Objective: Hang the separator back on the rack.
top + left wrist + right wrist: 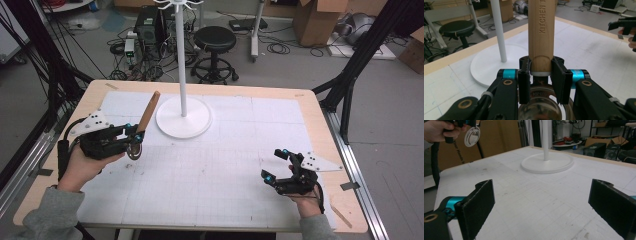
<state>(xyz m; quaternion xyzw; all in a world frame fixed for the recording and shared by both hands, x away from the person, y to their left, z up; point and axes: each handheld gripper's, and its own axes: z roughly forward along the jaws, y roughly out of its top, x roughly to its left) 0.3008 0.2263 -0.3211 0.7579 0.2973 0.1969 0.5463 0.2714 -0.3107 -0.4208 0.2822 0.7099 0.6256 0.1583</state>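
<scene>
The left gripper (134, 134) has its black jaws clamped on the lower end of the wooden handle of a kitchen utensil (148, 112) with a round, shiny metal head (134, 151). It is held up over the near left part of the white gridded mat (215, 170), the handle slanting up and away toward the far side and the metal head hanging just below the jaws. In the left gripper view the handle (541, 35) rises straight between the jaws, stamped with the word "KITCHEN" and further letters cut off at the top edge; small digits on the metal are too blurred to read. Just to the right stands a white stand with a round flat base (183, 117) and a thin upright pole. The right gripper (274, 165) hovers low over the near right of the mat, its jaws wide apart and holding nothing.
</scene>
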